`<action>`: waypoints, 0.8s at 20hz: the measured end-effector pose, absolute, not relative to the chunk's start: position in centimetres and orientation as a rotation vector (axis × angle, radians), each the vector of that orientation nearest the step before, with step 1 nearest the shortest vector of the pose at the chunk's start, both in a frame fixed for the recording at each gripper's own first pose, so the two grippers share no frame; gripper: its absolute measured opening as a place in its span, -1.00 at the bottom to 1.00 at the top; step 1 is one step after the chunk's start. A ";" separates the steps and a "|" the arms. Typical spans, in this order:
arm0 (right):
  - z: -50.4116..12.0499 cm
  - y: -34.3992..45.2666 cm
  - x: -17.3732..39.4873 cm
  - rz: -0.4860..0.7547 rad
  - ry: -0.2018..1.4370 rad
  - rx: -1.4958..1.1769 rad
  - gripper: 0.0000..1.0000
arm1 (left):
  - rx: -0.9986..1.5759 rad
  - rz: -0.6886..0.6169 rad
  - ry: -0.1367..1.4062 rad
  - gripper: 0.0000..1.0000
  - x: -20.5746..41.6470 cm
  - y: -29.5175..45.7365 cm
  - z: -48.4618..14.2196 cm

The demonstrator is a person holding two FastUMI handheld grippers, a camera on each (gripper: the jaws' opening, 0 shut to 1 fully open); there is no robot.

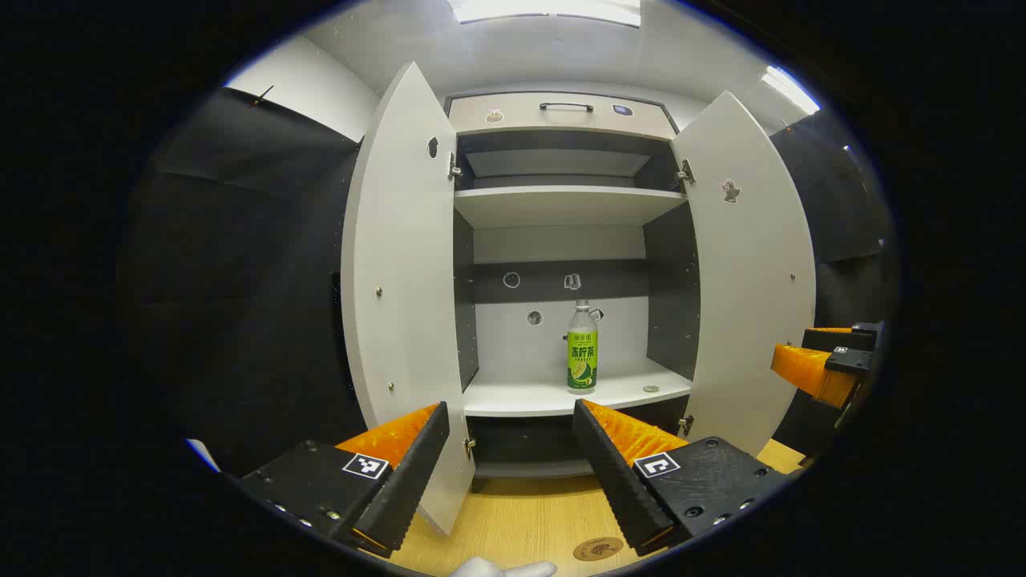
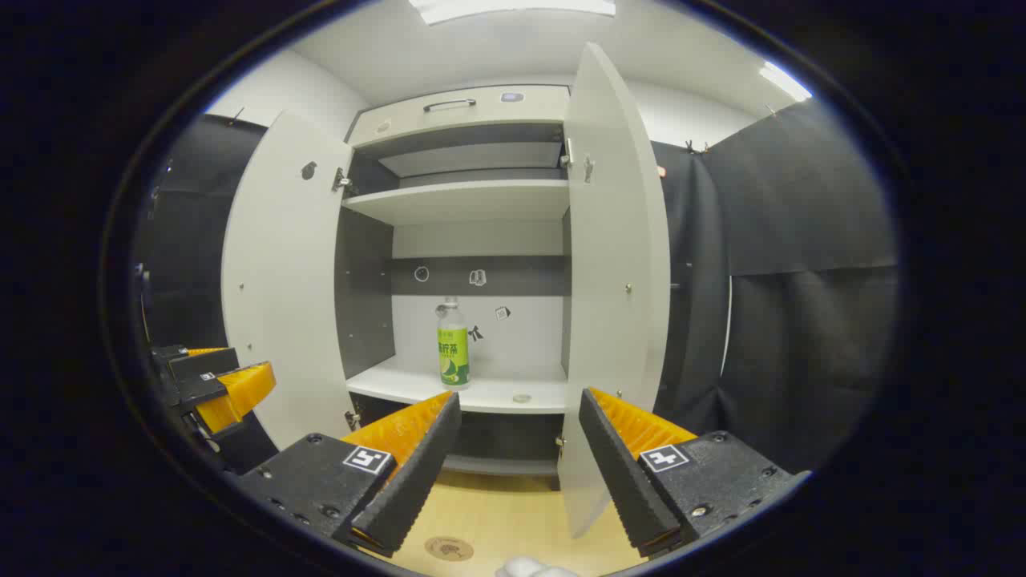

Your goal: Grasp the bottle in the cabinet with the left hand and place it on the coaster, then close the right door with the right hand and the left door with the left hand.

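We judged that the job had not started yet; the clear plastic bottle with the green label [image 1: 582, 349] stood upright on the lower white shelf [image 1: 521, 397] inside the tall white cabinet [image 1: 561, 112], and nothing was touching it; in the right gripper view the same bottle [image 2: 453, 344] stood near the back wall of the cabinet. The round brown coaster [image 1: 597, 548] lay on the light wooden worktop [image 1: 521, 513] in front of the cabinet, and it had nothing on it. The white left door [image 1: 397, 272] and the white right door [image 1: 745, 272] both stood wide open. So all three steps were left: take the bottle, set it on the coaster, then shut the two doors.

Our left tool [image 1: 506, 469] was held out in front of the cabinet, well apart from the bottle; its two fingers were spread apart with nothing between them. Our right tool [image 2: 517, 469] was also spread apart and held nothing; it hung near the edge of the right door [image 2: 617, 264].

A small round flat thing [image 1: 651, 389] lay on the shelf near the bottle; we could not tell what it was. The shelf above was bare; a drawer with a dark handle [image 1: 566, 106] sat at the top. Black cloth hung on both sides of the cabinet, and long lamps glowed on the white ceiling.
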State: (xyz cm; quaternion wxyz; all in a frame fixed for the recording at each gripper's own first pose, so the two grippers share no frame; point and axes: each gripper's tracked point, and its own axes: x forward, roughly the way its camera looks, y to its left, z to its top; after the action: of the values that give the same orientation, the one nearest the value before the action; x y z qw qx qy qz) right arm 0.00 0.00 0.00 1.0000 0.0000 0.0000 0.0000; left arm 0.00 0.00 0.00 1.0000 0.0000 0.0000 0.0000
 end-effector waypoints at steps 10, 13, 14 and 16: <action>0.1 0.7 1.1 0.005 0.001 -0.004 0.96 | 0.003 -0.003 0.006 0.90 1.4 0.4 -0.1; 0.1 0.8 1.5 0.003 0.004 0.000 0.96 | 0.003 -0.012 0.004 0.90 2.4 0.3 -0.3; 0.1 0.9 1.5 0.002 0.005 0.000 0.96 | 0.001 -0.019 0.000 0.90 3.0 0.1 -0.3; 0.3 1.0 1.8 0.001 0.004 -0.003 0.96 | 0.004 -0.032 -0.005 0.90 4.5 -0.3 -0.3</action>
State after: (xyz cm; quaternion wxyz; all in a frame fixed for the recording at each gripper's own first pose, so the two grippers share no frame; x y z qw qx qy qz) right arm 1.80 0.98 0.29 1.0000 -0.0017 0.0022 0.0006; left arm 4.55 -0.29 -0.30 0.9999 0.0022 -0.0027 -0.0160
